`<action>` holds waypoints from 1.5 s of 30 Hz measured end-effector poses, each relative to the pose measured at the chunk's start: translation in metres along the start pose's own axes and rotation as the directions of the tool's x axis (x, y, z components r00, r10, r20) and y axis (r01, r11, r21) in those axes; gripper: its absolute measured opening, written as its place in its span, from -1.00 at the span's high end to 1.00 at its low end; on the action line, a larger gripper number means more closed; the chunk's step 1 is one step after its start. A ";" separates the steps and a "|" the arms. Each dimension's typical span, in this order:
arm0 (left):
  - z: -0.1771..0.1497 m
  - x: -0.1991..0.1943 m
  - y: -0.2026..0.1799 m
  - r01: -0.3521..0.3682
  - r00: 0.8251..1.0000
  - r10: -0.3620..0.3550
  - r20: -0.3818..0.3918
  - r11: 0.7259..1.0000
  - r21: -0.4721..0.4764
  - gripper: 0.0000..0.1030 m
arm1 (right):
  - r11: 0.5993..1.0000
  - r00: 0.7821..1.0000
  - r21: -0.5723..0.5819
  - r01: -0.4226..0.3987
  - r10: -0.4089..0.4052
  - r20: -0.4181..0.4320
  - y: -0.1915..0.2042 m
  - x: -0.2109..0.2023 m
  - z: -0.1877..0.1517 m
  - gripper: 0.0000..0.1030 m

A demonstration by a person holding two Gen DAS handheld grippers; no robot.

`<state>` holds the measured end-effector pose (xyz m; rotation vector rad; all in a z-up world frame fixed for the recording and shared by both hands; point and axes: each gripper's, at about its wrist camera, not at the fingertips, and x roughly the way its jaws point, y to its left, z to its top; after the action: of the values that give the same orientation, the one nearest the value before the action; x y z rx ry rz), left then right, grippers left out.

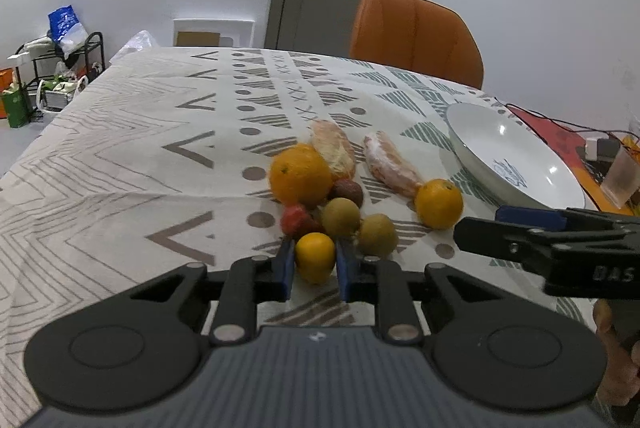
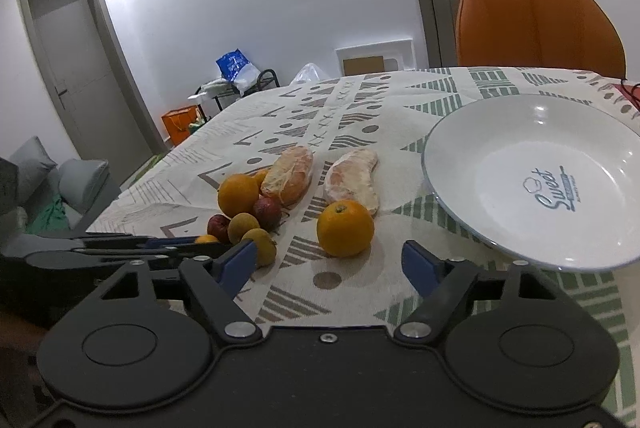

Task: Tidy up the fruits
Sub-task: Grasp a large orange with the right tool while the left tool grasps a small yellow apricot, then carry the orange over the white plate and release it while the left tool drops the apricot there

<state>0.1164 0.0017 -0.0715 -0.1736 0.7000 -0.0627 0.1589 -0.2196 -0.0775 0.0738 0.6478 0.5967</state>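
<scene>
**Left jaws around small citrus; right gripper apart near the orange**

Fruit cluster sits on the patterned tablecloth, left of the white plate. Nearest item in my left wrist view: a small yellow-orange citrus, sitting between the blue pads of the left gripper. The pads flank it closely on both sides; I cannot tell whether they are actually touching the skin, so I cannot tell if it is gripped or merely bracketed.

Just behind it: two greenish-brown round fruits, a red fruit, and a dark reddish one. A large orange sits at the back left of the cluster. Two peeled citrus segments lie beyond, side by side and apart from each other.

A second orange stands alone, to the right of the cluster, between it and the plate, touching or nearly touching the nearer segment.

Right gripper: jaws wide apart, holding nothing, the lone orange just ahead of the gap. Plate carries no fruit; printed "Sweet" mark visible inside.

An orange chair stands at the table's far side.
</scene>
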 end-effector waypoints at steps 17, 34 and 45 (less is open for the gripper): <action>0.009 -0.006 0.028 -0.075 0.997 0.076 0.031 0.996 -0.042 0.60 | 0.994 0.996 -0.067 0.082 -0.084 -0.027 0.017 0.038 0.010 -0.13; 0.019 -0.012 0.007 -0.108 0.989 0.110 0.097 0.994 -0.025 0.60 | 0.996 0.996 -0.046 0.075 -0.072 0.050 0.011 0.009 0.013 0.31; 0.028 -0.007 -0.023 -0.088 0.989 0.086 0.122 0.996 0.013 0.60 | 0.993 0.987 -0.021 0.119 -0.116 0.111 -0.004 -0.013 0.015 0.31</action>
<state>0.1295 -0.0159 -0.0421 -0.1276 0.5845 0.0247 0.1613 -0.2282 -0.0596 0.0415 0.5337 0.4840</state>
